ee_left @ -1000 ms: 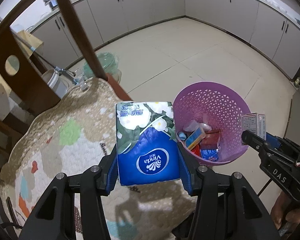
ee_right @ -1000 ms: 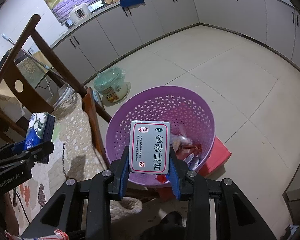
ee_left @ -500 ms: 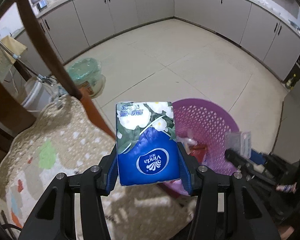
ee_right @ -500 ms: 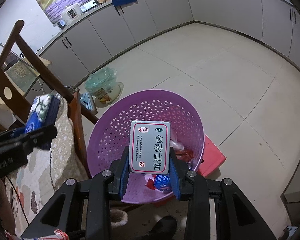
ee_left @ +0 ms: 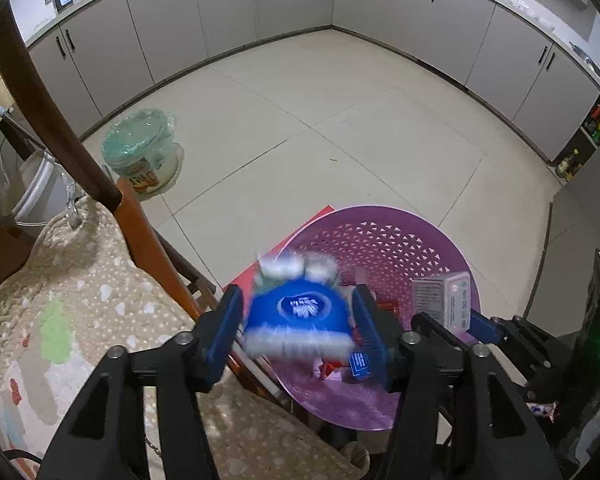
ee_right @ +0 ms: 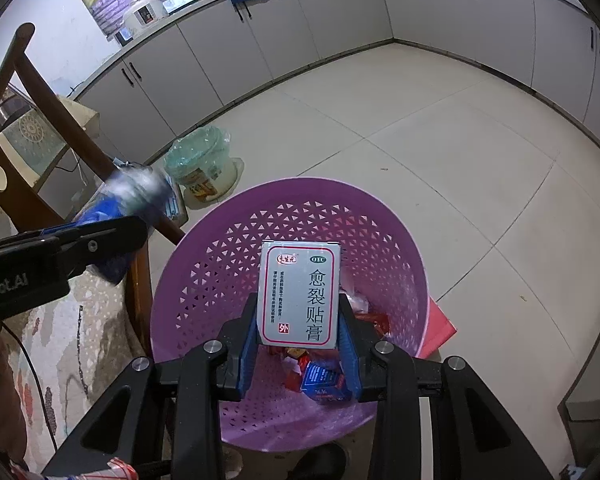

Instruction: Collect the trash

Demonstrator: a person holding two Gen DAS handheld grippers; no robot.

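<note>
Left tongs (ee_left: 298, 330) opening now, tissue pack (ee_left: 298, 314) a second ago clamped, now blurred and slipping free between the pads over the basket's (ee_left: 384, 236) near rim, so likely dropping in; right tongs (ee_right: 299, 346) clamp the box (ee_right: 299, 294) over the basket, release next.

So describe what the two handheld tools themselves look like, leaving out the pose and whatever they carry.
Both are alike: black angular frames with silver screw heads, and two fingers lined with blue pads. The left tool shows blue pads; seen side-on in the right wrist view, its black body bears pale lettering ending in "obot.AI". The right tool has the same build. No cables or sleeves can be made out.
</note>
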